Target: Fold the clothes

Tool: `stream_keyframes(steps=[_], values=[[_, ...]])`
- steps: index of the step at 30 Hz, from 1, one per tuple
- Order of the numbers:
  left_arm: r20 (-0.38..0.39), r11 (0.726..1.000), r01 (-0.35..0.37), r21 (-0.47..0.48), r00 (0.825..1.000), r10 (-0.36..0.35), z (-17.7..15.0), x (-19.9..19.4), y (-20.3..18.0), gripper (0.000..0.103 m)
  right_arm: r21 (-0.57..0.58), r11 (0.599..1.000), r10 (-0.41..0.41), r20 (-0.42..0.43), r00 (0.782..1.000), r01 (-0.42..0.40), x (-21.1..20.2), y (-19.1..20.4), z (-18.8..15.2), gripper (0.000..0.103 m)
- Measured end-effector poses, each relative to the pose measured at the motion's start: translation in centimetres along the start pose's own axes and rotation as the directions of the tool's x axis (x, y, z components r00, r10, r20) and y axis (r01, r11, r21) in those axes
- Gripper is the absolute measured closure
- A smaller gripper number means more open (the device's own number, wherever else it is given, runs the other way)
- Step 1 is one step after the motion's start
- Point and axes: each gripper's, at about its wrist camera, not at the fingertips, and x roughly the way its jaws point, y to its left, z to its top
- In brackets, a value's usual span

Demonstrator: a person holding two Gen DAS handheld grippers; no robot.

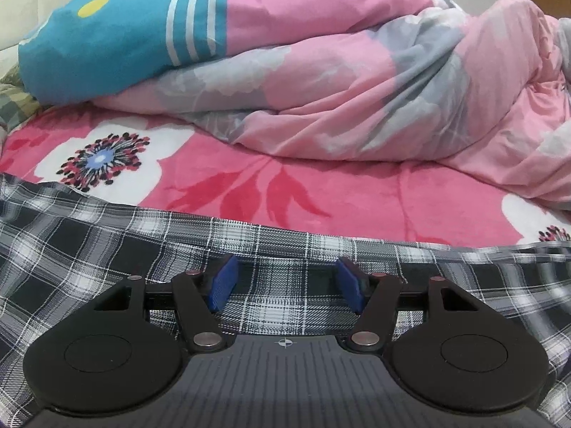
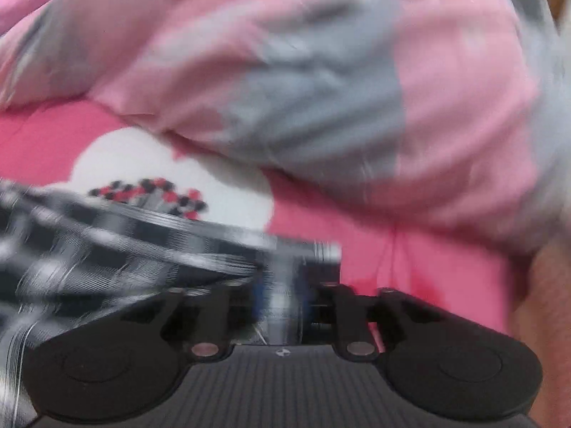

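Lying limp over the floral bedspread (image 1: 321, 192), a light, soft plaid shirt (image 1: 89, 249) spreads beneath the left gripper (image 1: 285, 281), its fingers parted and empty; its far hem looks easiest to pinch. The right gripper (image 2: 285, 306) blurs, plaid cloth between its fingers, grip unclear.

A black, grey and white plaid garment (image 1: 107, 235) lies spread over the near part of a pink floral bed cover (image 1: 357, 192), its far edge running roughly straight across, well short of the bunched quilt. In the right wrist view the same plaid cloth (image 2: 107, 249) is blurred; a corner of it reaches toward the middle, over the cover's white flower.
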Motion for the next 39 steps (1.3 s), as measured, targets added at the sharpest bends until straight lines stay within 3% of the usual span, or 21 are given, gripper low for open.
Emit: stream_keyframes(steps=[4,6,8,11,14,16,18,20,24,29,30,32,39], values=[[0.002,1.000,0.005,-0.007,1.000,-0.005,0.0,0.1,0.1,0.042,0.227,0.971,0.058,0.092,0.994,-0.078,-1.5,-3.7,-0.5,0.057],[0.002,1.000,0.005,-0.006,1.000,-0.005,-0.1,0.1,0.1,0.042,0.315,0.947,0.015,0.145,0.989,-0.061,-2.7,-5.5,-0.4,0.053],[0.003,1.000,0.007,-0.011,1.000,-0.007,-0.1,0.1,0.1,0.042,0.396,0.918,-0.042,0.136,0.990,-0.015,-3.2,-7.3,-0.2,0.052],[0.005,1.000,0.016,-0.024,1.000,-0.016,-0.1,0.1,0.3,0.042,0.319,0.948,-0.040,0.130,0.991,-0.004,-3.9,-6.3,0.5,0.054],[0.006,0.999,0.021,-0.026,1.000,-0.020,0.0,0.1,0.4,0.042,0.063,0.985,0.150,0.168,0.974,-0.163,-4.7,0.3,1.0,0.055],[0.008,0.999,0.025,-0.027,1.000,-0.024,0.0,0.1,0.5,0.042,-0.129,0.958,0.277,0.165,0.947,-0.258,-5.0,5.5,1.2,0.057],[0.011,0.999,0.027,-0.032,1.000,-0.027,-0.1,0.0,0.5,0.042,-0.303,0.892,0.388,0.138,0.911,-0.335,-5.2,10.6,1.4,0.058],[0.012,0.999,0.029,-0.035,1.000,-0.029,-0.1,0.0,0.6,0.042,-0.389,0.847,0.431,0.105,0.896,-0.362,-4.3,13.9,1.9,0.062],[0.014,0.999,0.035,-0.038,0.999,-0.034,-0.2,0.1,0.7,0.042,-0.525,0.771,0.445,0.038,0.895,-0.361,-3.1,18.2,1.7,0.066],[0.017,0.999,0.035,-0.036,0.999,-0.034,-0.2,0.1,0.6,0.042,-0.584,0.733,0.416,-0.022,0.909,-0.349,-2.0,20.4,0.5,0.081],[0.017,0.999,0.035,-0.036,0.999,-0.034,-0.2,0.1,0.6,0.042,-0.582,0.736,0.410,-0.024,0.912,-0.346,-2.1,20.3,0.4,0.083],[0.016,0.999,0.032,-0.034,0.999,-0.032,-0.2,0.1,0.6,0.042,-0.580,0.745,0.397,-0.012,0.918,-0.330,-2.4,20.4,0.2,0.102],[0.077,0.998,0.010,-0.066,0.997,-0.005,0.4,-0.7,0.9,0.042,-0.565,0.790,0.353,0.104,0.930,-0.237,-3.6,20.5,1.5,0.103]])
